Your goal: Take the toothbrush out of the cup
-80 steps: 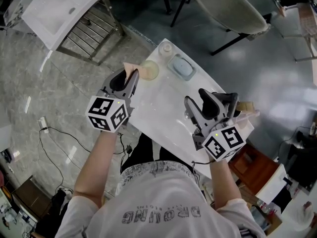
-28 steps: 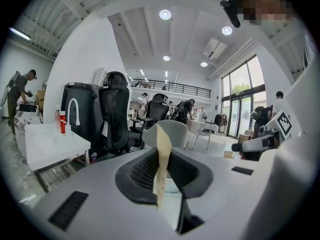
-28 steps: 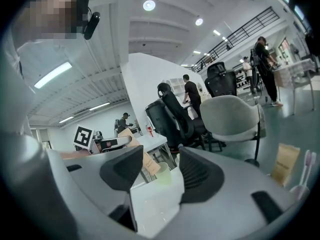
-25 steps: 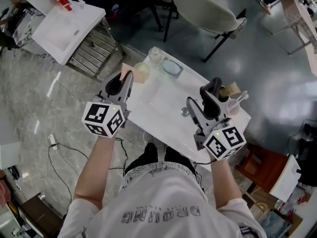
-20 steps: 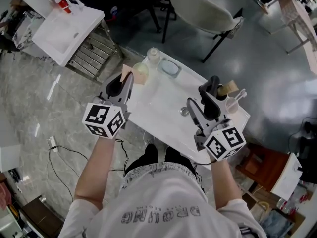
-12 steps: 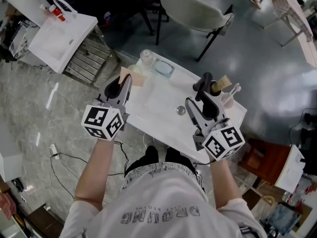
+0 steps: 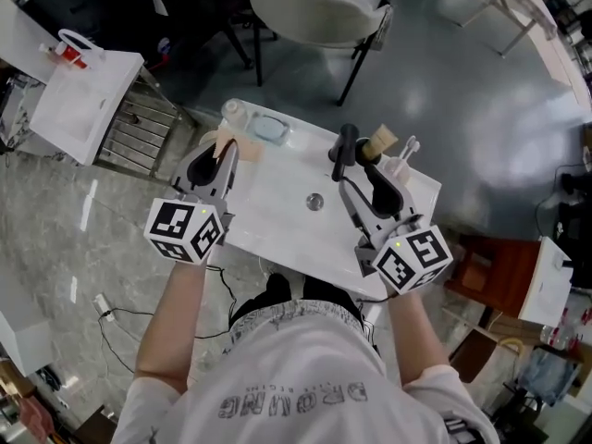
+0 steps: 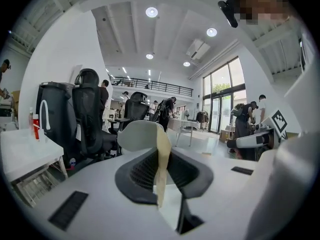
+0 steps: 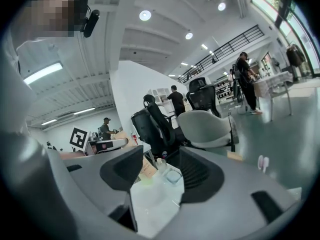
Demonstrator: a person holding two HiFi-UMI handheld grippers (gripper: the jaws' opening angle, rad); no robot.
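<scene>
Two grippers we hold over the table (image 7: 277,206): left gripper (image 7: 226,148) clamped on a tan card (image 8: 161,164), right gripper (image 7: 359,155) gaping empty near the toothbrush (image 7: 408,146) in its cup (image 7: 398,167).

This is a big open-plan office or lab hall — a high white ceiling with round recessed lights (image 8: 152,12), a mezzanine railing (image 8: 150,86) along the far wall, and tall glazed windows (image 8: 222,99). Black office chairs (image 8: 90,114) and white tables (image 8: 22,151) stand on a polished grey floor (image 7: 462,109) (several people (image 9: 175,100) stand about at desks).
</scene>
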